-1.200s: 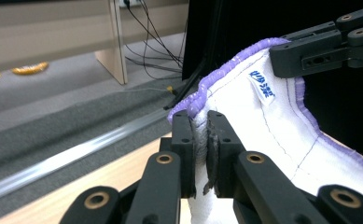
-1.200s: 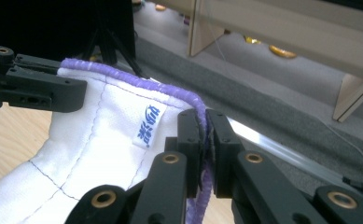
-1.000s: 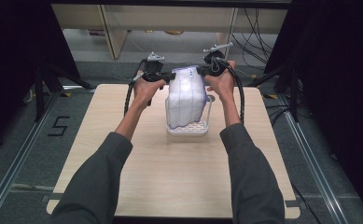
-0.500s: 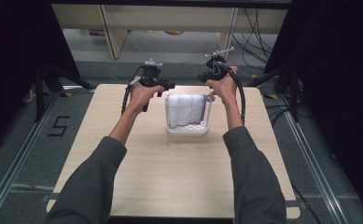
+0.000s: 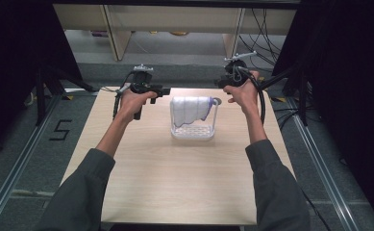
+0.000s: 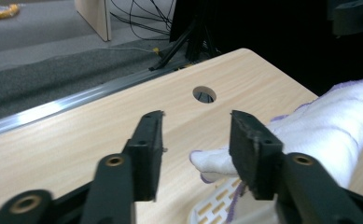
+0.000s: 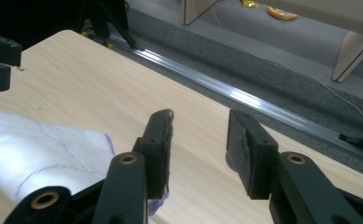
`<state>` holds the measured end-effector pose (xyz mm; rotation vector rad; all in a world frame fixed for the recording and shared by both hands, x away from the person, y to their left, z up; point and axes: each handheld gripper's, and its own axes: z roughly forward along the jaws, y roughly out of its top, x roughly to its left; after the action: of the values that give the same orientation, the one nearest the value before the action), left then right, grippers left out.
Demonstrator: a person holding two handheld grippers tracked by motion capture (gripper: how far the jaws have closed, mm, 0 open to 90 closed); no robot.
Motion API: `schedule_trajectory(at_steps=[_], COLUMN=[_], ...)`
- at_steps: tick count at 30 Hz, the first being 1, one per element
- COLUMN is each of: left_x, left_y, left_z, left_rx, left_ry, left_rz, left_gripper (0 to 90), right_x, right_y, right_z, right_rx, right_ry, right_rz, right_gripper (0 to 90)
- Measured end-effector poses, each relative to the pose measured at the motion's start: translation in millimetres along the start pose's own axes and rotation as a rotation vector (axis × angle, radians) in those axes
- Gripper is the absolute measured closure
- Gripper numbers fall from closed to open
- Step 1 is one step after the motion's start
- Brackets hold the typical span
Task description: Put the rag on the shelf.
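A white cloth (image 5: 190, 109) with a purple hem hangs over a clear plastic basket (image 5: 194, 132) at the middle of the table. My left gripper (image 5: 161, 90) is off to the cloth's left. Its jaws have just been opening and stand open (image 6: 195, 135), with a cloth corner (image 6: 212, 163) lying beyond them, untouched. My right gripper (image 5: 221, 83) is off to the cloth's right. Its jaws have also just been opening and stand open (image 7: 200, 130) with nothing in them. The cloth (image 7: 39, 149) lies to their lower left.
The light wooden table (image 5: 175, 178) has a round cable hole (image 6: 204, 94) near its far edge. A metal rail (image 7: 244, 98) runs along the floor beyond the table. Black stands and cables (image 5: 295, 72) flank the table at both sides.
Both grippers let go of the cloth's top and drew apart, left one leftwards, right one rightwards. The cloth dropped lower and now hangs over the basket.
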<state>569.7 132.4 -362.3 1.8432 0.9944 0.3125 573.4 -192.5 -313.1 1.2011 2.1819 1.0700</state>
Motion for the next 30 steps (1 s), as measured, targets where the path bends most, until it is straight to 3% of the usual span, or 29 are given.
schedule_trajectory(at_steps=[5, 9, 17, 30], left_x=[0.1, -1.4, -11.2, -24.9], left_y=[-10.6, -16.3, -27.8, -58.7], left_z=[-9.8, -16.7, -28.6, -49.8], left_rx=[0.01, 0.012, -0.009, -0.035], left_ry=[-0.005, -0.003, -0.024, -0.086], left_rz=[0.004, 0.0, 0.007, 0.017], left_gripper=[47.0, 45.5, 41.0, 38.2], right_x=[4.8, 7.2, 16.7, 31.9], right_y=[-9.4, -14.0, -23.6, -42.6], right_z=[-17.4, -20.7, -35.1, -51.0], right_rx=[-0.014, -0.043, -0.078, -0.11], right_ry=[0.018, 0.037, 0.022, 0.052], right_rz=[0.004, -0.009, -0.041, -0.042], right_gripper=[56.0, 54.6, 48.7, 44.7])
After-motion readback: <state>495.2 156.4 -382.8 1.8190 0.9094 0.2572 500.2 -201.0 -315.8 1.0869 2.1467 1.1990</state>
